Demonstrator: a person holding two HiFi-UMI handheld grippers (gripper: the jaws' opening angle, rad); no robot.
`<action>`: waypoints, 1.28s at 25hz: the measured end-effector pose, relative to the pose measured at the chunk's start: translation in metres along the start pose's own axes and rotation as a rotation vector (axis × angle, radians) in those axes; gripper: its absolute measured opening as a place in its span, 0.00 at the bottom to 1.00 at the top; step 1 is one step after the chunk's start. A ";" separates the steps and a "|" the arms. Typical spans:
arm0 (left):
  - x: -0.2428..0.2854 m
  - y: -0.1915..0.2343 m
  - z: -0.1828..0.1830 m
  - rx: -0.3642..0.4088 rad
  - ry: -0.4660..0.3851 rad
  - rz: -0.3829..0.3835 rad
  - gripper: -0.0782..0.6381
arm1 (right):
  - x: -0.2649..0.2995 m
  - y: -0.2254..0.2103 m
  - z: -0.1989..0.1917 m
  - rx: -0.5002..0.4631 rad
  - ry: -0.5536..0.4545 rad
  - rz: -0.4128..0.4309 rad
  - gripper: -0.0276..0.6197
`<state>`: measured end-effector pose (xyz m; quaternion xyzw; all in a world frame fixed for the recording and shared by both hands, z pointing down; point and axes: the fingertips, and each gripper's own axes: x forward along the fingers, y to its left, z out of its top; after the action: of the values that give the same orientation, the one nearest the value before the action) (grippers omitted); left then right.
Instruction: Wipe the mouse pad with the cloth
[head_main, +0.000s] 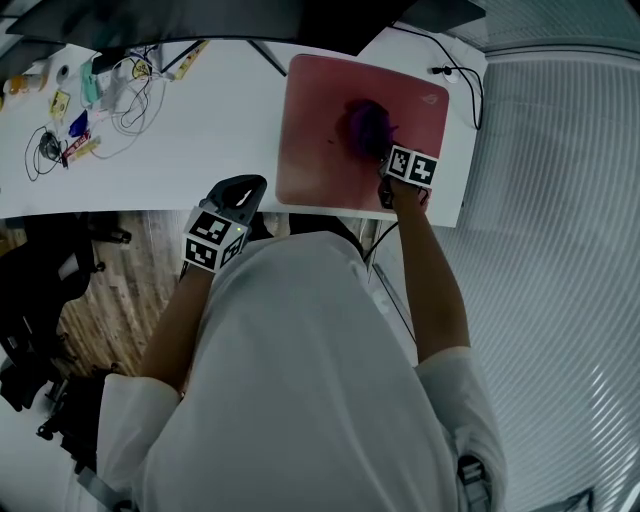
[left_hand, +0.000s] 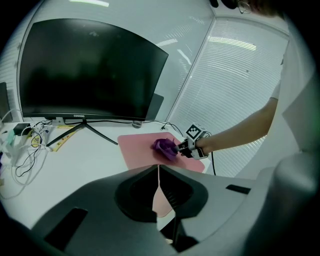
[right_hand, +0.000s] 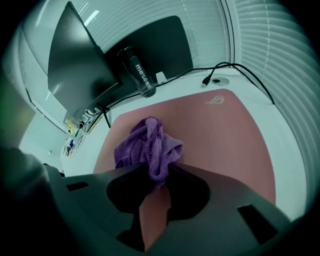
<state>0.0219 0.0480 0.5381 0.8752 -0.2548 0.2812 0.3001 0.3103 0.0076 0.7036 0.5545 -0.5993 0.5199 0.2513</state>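
A pink mouse pad (head_main: 320, 130) (left_hand: 140, 152) (right_hand: 220, 135) lies on the white desk, right of centre. A crumpled purple cloth (head_main: 366, 126) (left_hand: 164, 148) (right_hand: 147, 147) rests on the pad's middle. My right gripper (head_main: 385, 160) (left_hand: 179, 148) (right_hand: 156, 181) is shut on the cloth's near edge, low over the pad. My left gripper (head_main: 250, 188) (left_hand: 158, 176) hangs at the desk's front edge, left of the pad, jaws shut with nothing between them.
A dark curved monitor (left_hand: 90, 70) (right_hand: 80, 65) stands at the back of the white desk (head_main: 200, 120). Tangled cables and small items (head_main: 90, 100) lie at the far left. A black cable (head_main: 465, 80) (right_hand: 235, 67) runs past the pad's right corner. A black bottle (right_hand: 139, 74) stands behind the pad.
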 end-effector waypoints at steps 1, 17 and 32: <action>0.002 -0.003 0.000 0.000 0.000 0.001 0.14 | -0.002 -0.007 0.001 0.002 -0.003 -0.005 0.19; 0.034 -0.028 0.011 0.007 0.007 0.001 0.14 | -0.034 -0.108 0.016 0.054 -0.046 -0.132 0.19; 0.049 -0.032 0.017 -0.002 0.004 -0.002 0.14 | -0.067 -0.167 0.048 -0.002 -0.103 -0.272 0.19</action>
<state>0.0819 0.0453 0.5464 0.8744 -0.2538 0.2824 0.3020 0.4949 0.0173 0.6865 0.6563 -0.5312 0.4514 0.2887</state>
